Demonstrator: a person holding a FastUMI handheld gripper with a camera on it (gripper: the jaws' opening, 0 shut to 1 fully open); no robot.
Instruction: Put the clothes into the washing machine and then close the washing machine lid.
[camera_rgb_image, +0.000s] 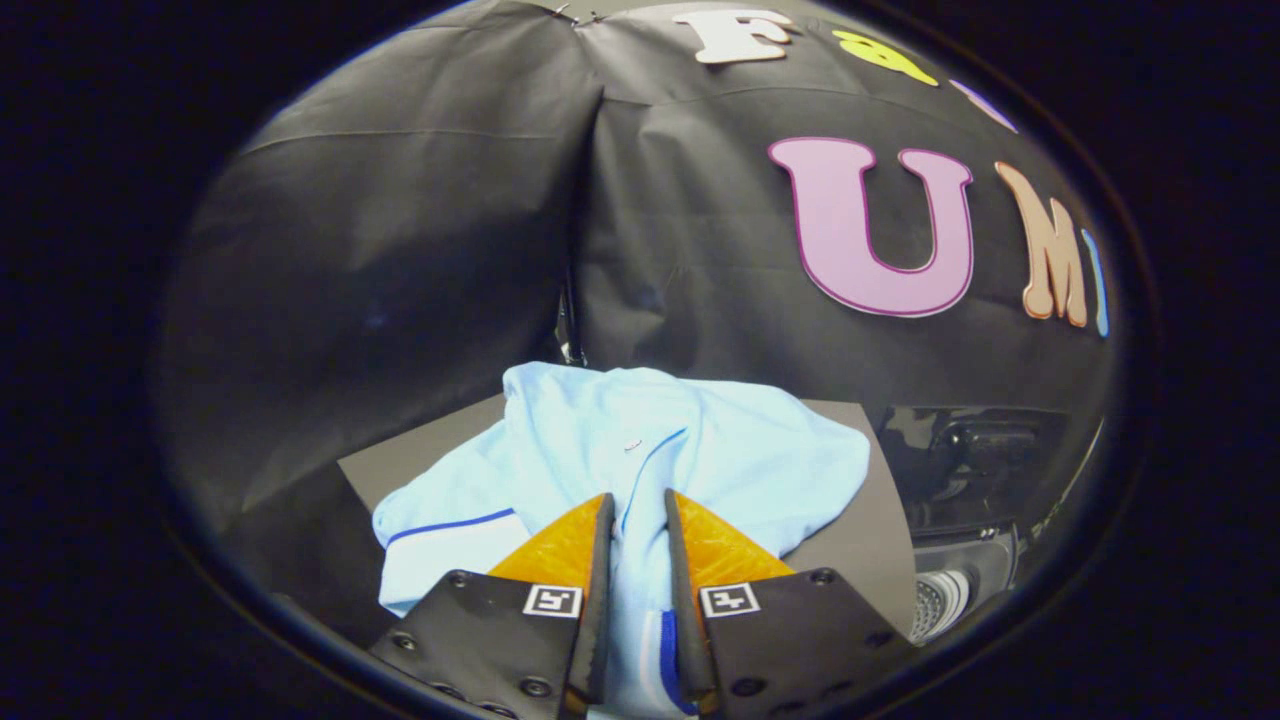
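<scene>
Pinching the light blue garment (640, 450) between closed fingers, the gripper (638, 510) is judged ready for carrying toward the washing machine (965, 560).

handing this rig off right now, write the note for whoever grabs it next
Gripper: fingers closed in on a fold of the light blue shirt, cloth pinched between them, so it looks gripped.
Shirt: bunched on the grey board, most of it just ahead of and beyond the fingers; it has not gone into the machine.
Washing machine: off to the right of the board, lower down, with its perforated drum showing, so the lid seems open.
Done: shirt grasped.
Left: lift the shirt, carry it right, drop it into the drum, then close the lid.
</scene>
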